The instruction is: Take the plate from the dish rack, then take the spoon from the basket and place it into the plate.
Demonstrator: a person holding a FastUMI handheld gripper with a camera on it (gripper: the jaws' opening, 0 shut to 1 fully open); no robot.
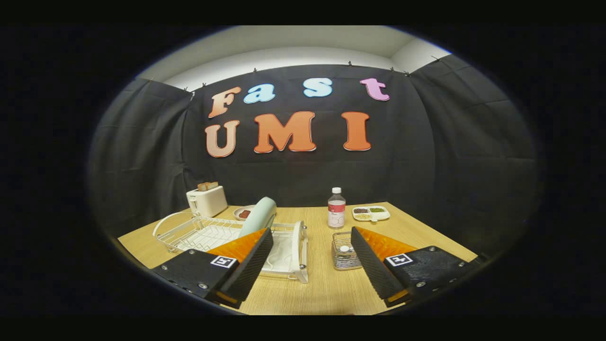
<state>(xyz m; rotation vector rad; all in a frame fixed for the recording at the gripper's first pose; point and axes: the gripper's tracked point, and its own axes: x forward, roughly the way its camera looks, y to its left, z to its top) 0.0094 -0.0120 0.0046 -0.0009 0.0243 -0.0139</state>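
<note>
Your jaws (pixel 311 258) stand wide apart, gripping nothing; the plate (pixel 258 217) sits upright in the dish rack (pixel 199 232) beyond the left one, the basket (pixel 344 251) just ahead between them

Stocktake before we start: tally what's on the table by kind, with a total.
Hand-held gripper open, holding nothing.
Rack: 1
Plate standing in the rack: 1
Basket: 1
Toaster: 1
Bottle: 1
Tray: 1
Dish: 1
Total: 7
</note>
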